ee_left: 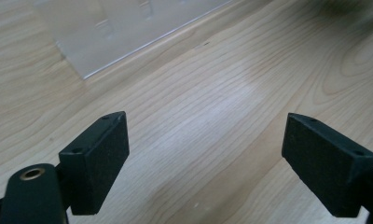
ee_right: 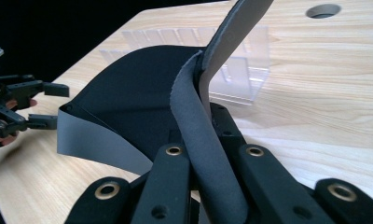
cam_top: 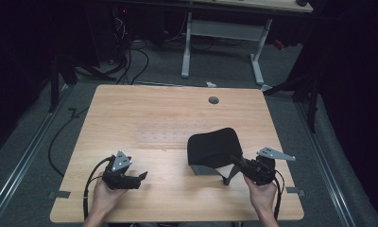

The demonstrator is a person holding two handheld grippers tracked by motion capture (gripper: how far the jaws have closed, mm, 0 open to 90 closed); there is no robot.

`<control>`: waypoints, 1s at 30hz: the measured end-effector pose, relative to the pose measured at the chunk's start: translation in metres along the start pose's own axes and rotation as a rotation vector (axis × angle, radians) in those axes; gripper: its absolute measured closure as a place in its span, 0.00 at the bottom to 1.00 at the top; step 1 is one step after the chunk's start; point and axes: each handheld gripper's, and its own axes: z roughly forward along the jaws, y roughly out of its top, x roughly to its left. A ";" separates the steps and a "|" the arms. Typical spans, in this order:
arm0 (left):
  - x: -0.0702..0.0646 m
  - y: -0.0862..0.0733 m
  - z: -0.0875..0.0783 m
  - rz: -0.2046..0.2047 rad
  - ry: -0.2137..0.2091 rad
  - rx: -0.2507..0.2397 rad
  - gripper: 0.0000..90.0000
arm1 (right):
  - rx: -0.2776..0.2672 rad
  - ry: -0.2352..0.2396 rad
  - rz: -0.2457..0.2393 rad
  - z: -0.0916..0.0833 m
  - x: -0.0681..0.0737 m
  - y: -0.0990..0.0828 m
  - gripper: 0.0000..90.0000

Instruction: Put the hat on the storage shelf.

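High view: your right hand-held gripper point(cam_top: 238, 164) is clamped on the grey strap point(cam_top: 228, 176) of the black pad point(cam_top: 213, 147), mid-worktop point(cam_top: 144, 109).
Left gripper view: your left hand-held gripper point(ee_left: 205, 154) has jaws apart, empty.
Right gripper view: the pad lies ahead-left, towards your left hand-held gripper.

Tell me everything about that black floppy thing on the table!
The black pad is thin, soft and bendy, like a foam mat: black on one side, grey on the other. It rests on the wooden table, near its right front. The right gripper pinches one corner, lifting and curling that grey edge upward.
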 end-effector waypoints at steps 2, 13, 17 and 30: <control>-0.006 0.001 0.001 0.000 -0.019 -0.001 0.17 | 0.001 0.009 -0.005 0.002 0.002 0.001 0.96; -0.029 0.009 0.004 0.002 -0.100 0.010 0.17 | 0.024 0.046 -0.030 0.014 0.013 0.006 0.96; -0.037 0.011 0.005 0.006 -0.125 0.009 0.17 | 0.035 0.064 -0.028 0.019 0.016 0.007 0.96; -0.056 0.016 0.006 0.044 -0.172 -0.022 0.17 | 0.069 0.110 -0.041 0.033 0.029 0.009 0.96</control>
